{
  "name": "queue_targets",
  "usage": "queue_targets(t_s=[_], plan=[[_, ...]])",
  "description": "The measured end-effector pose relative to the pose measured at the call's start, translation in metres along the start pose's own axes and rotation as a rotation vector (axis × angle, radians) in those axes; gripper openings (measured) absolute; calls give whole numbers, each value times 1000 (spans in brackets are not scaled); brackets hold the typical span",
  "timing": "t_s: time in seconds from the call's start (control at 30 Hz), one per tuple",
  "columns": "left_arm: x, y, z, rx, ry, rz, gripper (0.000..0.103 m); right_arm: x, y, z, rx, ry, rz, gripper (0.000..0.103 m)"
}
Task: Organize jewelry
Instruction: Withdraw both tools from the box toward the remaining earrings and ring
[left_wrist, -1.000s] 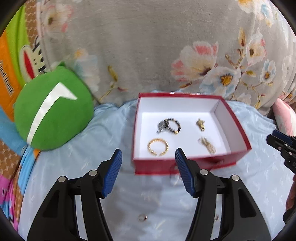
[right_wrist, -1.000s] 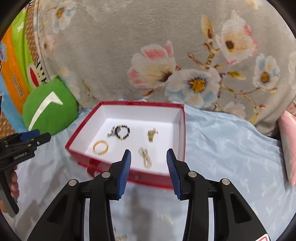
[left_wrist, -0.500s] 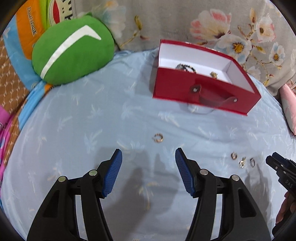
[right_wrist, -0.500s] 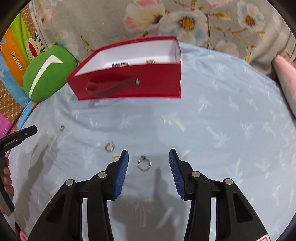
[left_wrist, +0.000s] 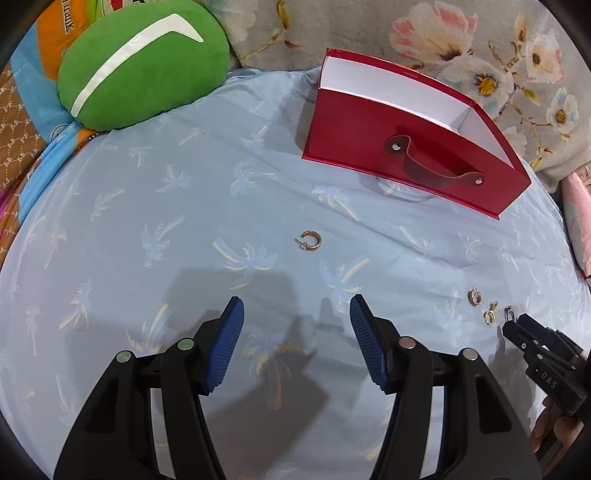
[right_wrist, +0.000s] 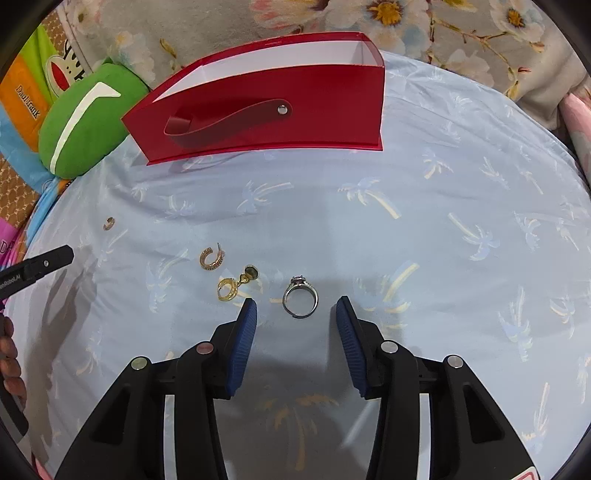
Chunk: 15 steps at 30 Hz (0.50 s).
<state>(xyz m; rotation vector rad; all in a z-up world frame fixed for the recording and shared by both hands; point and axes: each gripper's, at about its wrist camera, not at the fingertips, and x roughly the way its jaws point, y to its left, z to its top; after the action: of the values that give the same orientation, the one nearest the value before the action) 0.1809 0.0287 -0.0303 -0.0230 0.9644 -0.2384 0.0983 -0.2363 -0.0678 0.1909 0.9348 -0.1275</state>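
Observation:
A red box (left_wrist: 413, 162) (right_wrist: 266, 107) with a white inside and a strap handle stands at the back of the blue sheet; its contents are hidden from here. In the left wrist view a gold hoop earring (left_wrist: 311, 240) lies ahead of my open left gripper (left_wrist: 297, 314). In the right wrist view a silver ring with a stone (right_wrist: 300, 297) lies just beyond the tips of my open right gripper (right_wrist: 295, 308), touched by neither pad. A gold charm earring (right_wrist: 236, 284) and a gold hoop (right_wrist: 212, 257) lie to its left, with another small hoop (right_wrist: 108, 223) farther left.
A green round cushion (left_wrist: 144, 62) (right_wrist: 85, 118) sits at the back left. Flowered grey fabric (left_wrist: 406, 29) rises behind the box, and a pink cushion (left_wrist: 576, 221) lies at the right edge. The bed's surface is a blue palm-print sheet (left_wrist: 184, 221).
Both grippers have dropped from above the box to just over the sheet. The box's inside is out of sight now. The loose jewelry has come close in front of the fingers.

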Motion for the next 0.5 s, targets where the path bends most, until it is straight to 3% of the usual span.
queue_targets(t_s=[0.13, 0.2, 0.37, 0.5], plan=[[7, 1, 6, -13, 7, -7, 58, 3, 3, 1, -16, -8, -15, 41], [11, 2, 10, -18, 10, -8, 58, 4, 5, 2, -29, -15, -34, 30], [24, 1, 17, -29, 26, -24, 58, 5, 2, 2, -23, -26, -39, 19], [37, -3, 21, -20, 34, -24, 58, 5, 0, 2, -20, -29, -36, 19]])
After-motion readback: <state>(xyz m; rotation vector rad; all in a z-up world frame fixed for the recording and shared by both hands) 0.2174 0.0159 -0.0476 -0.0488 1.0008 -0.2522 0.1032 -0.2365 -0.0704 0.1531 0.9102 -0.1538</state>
